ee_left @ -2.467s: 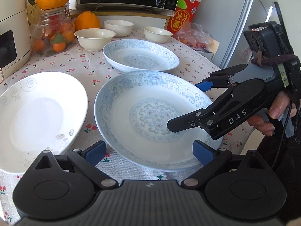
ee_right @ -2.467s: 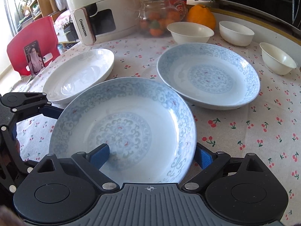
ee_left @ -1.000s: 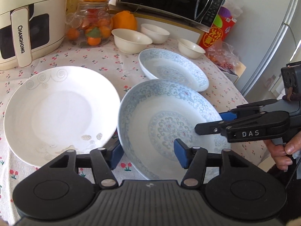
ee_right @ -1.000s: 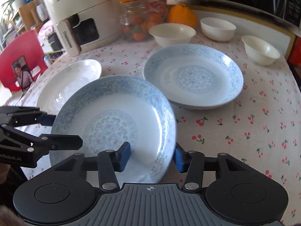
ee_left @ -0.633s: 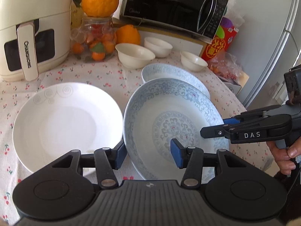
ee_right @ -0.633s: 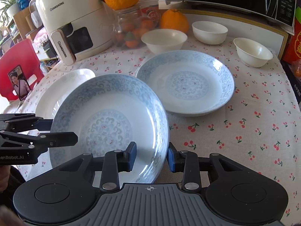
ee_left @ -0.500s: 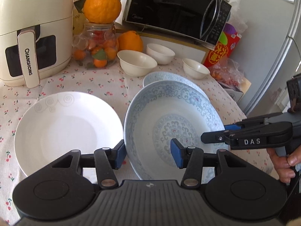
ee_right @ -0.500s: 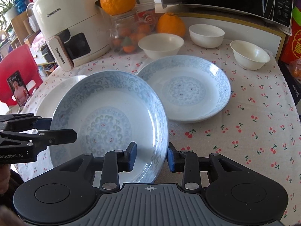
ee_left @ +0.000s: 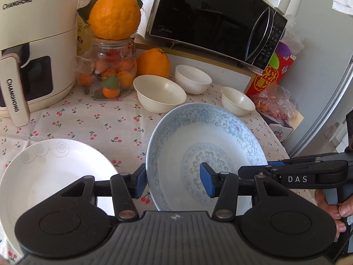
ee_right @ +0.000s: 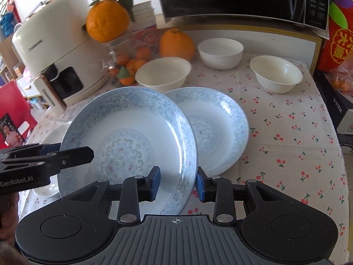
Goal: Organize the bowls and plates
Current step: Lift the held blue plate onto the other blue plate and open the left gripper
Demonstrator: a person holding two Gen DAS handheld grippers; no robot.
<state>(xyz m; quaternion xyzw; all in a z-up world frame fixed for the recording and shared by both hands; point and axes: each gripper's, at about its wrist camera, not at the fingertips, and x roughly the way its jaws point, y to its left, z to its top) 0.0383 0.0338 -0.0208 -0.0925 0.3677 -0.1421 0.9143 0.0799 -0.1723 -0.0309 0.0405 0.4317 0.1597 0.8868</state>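
Left gripper (ee_left: pixel 174 182): clenched on the near-left rim of the round blue-patterned porcelain plate (ee_left: pixel 205 154).
Right gripper (ee_right: pixel 177 183): clamped on its right rim.
Plate: tilted, lifted off the cherry-print tablecloth (ee_right: pixel 286 132), partly over a second blue-patterned plate (ee_right: pixel 220 128).

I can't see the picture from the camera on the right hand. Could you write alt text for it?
Two black hand-held tools, the right tool and the left tool, clamp opposite rims of a tilted blue-patterned porcelain plate, lifted off a cherry-print tablecloth. Behind it a matching blue-patterned plate lies flat, with three white bowls beyond, near a cream air fryer.
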